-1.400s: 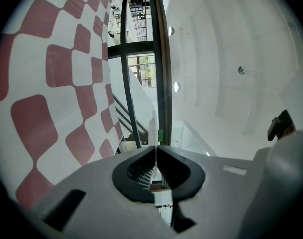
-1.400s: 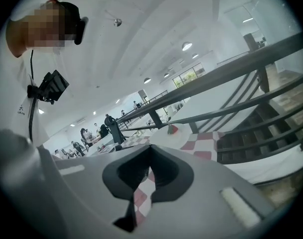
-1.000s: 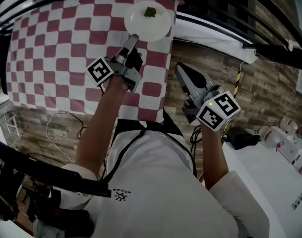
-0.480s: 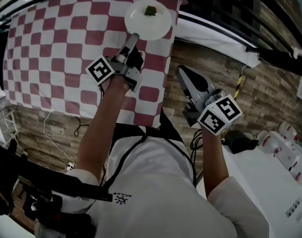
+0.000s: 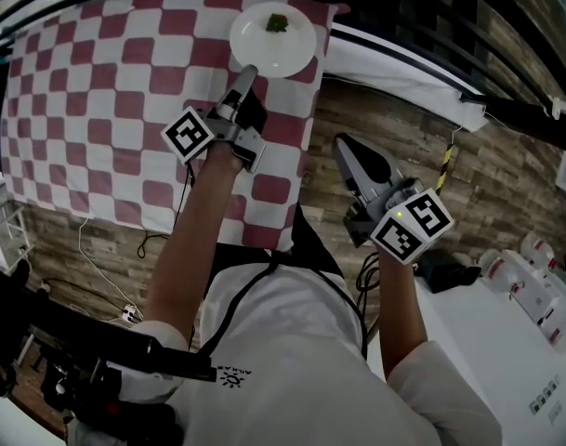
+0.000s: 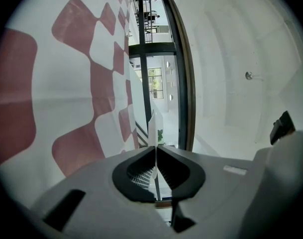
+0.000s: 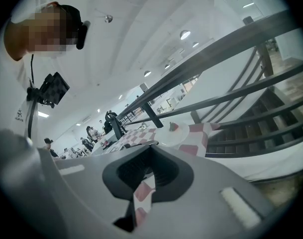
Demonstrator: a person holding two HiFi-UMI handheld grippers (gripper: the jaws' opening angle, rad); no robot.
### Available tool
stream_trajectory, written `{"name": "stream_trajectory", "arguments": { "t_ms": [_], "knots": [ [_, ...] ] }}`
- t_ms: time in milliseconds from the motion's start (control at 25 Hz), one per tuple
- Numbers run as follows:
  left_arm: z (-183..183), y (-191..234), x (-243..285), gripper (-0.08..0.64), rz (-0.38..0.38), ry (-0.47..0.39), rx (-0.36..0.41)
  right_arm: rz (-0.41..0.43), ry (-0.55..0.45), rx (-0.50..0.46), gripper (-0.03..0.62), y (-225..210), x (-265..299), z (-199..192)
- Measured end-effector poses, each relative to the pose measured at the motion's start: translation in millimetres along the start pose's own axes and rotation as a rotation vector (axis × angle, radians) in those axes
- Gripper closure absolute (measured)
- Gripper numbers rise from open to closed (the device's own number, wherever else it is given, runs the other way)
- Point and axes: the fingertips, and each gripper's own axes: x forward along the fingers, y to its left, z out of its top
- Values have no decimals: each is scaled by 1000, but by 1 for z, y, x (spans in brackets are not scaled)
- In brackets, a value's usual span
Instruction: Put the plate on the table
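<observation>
Head view looks steeply down on a worktop under a red-and-white checked cloth (image 5: pixel 97 110), which spreads out to the left of the plate (image 5: pixel 264 52) and on toward the person.

The left hand-held gripper (image 5: pixel 248 71) reaches up from the person's side and meets the plate at its near rim. Left gripper view has the thin white rim edge-on between the two jaws, which are closed tight on it.

The plate is round, so it has no long axis. Its face is turned up, and it lies over the far right part of the cloth. Whether it rests on the cloth or is held just above it cannot be told. On it, toward the far side, is one small green-and-red bit of food (image 5: pixel 277 23).

Compared with a second ago, the plate is a little further in from the cloth's right edge, and the left grip on the rim is unchanged.

The right hand-held gripper (image 5: pixel 346 149) is to the right of the plate and nearer the person, over the wooden floor (image 5: pixel 506 175) and well apart from the plate. Its jaws are closed together with nothing between them, as before.
</observation>
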Motion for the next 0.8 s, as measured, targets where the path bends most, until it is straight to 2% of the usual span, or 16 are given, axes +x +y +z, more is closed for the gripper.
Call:
{"name": "stream_trajectory", "arguments": {
  "t_ms": [800],
  "knots": [
    [7, 43, 34, 541, 69, -73, -13, 0, 44, 15, 583, -49, 0, 8]
  ]
}}
